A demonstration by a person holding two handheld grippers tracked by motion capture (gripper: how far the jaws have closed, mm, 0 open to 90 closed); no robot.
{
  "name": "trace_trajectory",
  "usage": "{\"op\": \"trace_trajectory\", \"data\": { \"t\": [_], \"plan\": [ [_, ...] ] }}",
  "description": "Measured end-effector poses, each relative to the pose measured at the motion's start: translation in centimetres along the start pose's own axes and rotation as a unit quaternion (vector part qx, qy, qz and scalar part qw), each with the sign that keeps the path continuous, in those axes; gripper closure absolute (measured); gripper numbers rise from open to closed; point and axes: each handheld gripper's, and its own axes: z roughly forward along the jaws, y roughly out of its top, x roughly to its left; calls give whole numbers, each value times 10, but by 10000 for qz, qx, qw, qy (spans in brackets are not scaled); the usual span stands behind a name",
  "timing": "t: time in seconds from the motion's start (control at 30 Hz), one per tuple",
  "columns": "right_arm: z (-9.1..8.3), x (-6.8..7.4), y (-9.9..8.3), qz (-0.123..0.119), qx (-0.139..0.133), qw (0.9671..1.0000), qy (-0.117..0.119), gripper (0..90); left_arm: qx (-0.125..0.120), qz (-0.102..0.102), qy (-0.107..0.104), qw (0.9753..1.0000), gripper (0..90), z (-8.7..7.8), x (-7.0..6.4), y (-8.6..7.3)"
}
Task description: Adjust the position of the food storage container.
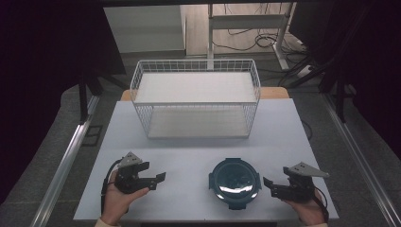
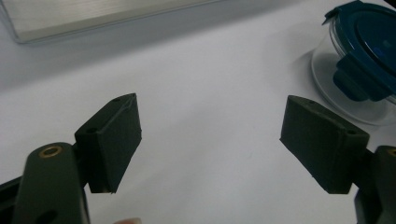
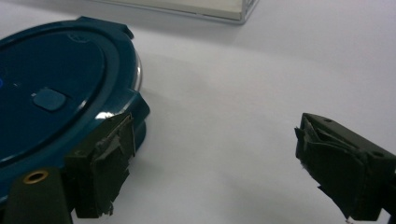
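Blue-lidded clear container (image 1: 235,182); white wire basket (image 1: 196,97); black fingers (image 2: 112,142).

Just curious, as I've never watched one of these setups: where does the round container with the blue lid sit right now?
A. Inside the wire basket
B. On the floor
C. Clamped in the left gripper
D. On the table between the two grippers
D: the container rests on the table between the open left gripper and right gripper, in front of the wire basket.

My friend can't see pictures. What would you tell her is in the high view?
A round glass container with a dark blue clip-on lid sits on a white table between two hand-held grippers, the left gripper and the right gripper, both with jaws open and touching nothing. Behind it stands an empty white wire basket.
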Motion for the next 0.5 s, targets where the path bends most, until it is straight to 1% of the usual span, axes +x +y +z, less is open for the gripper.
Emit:
{"op": "trace_trajectory", "data": {
  "t": [0.17,0.3,0.5],
  "plan": [
    [-1,-2,-1,-42,81,10000,-37,124,-17,-48,26,10000,201,-2,4,-1],
    [-2,-2,0,-29,59,10000,-48,131,-42,-18,-8,10000,203,-4,3,-1],
    [-4,-5,0,-8,68,9999,-85,145,0,1,-26,10000,205,-3,4,-2]
  ]
}}
